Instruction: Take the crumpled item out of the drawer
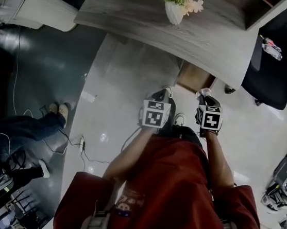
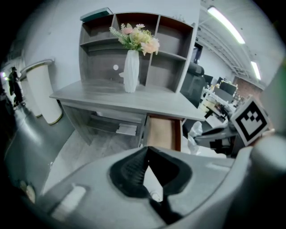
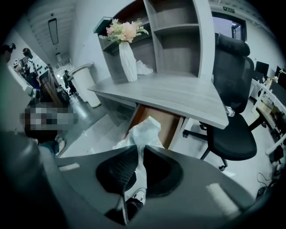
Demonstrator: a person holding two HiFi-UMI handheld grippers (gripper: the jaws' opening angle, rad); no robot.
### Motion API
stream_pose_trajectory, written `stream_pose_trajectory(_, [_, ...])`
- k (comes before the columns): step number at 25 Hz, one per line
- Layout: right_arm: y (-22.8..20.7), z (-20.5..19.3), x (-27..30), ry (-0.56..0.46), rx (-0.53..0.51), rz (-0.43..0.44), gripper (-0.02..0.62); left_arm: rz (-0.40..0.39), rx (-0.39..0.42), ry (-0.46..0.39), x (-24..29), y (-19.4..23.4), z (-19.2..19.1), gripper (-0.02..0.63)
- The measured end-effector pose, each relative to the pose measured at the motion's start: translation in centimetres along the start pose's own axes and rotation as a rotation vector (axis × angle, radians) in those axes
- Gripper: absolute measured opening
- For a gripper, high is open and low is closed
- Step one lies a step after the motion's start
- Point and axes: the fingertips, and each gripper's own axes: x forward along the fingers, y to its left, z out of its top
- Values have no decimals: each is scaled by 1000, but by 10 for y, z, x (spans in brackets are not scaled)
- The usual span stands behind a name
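Observation:
The white crumpled item (image 3: 142, 130) is pinched between the pads of my right gripper (image 3: 139, 150), which is shut on it. It hangs in the air in front of the open wooden drawer (image 3: 173, 121), clear of it. In the head view the right gripper (image 1: 204, 94) holds the item (image 1: 204, 91) just short of the drawer (image 1: 195, 77). My left gripper (image 1: 163, 92) is beside it on the left. In the left gripper view that gripper (image 2: 148, 147) is shut with nothing in it, and the drawer (image 2: 164, 132) looks bare inside. The item (image 2: 195, 133) shows at right.
The grey desk (image 1: 194, 37) carries a white vase of flowers (image 1: 174, 10) and a shelf unit (image 2: 134, 27). A black office chair (image 1: 270, 75) stands to the right of the drawer. A person's legs (image 1: 22, 130) and cables lie on the floor to the left.

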Motion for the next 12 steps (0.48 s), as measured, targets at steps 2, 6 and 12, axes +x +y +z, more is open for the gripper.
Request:
stream_pose_trajectory(2, [-8, -7, -13, -8, 3, -9, 35, -2, -15, -6, -3, -8, -3, -3])
stream_pose_trajectory(6, [-29, -20, -40, -36, 36, -31, 35, -8, -13, -10, -11, -28, -6, -3])
stream_pose_trajectory(12, [-45, -38, -67, -56, 84, -41, 35, -15, 13, -34, -26, -46, -8, -3])
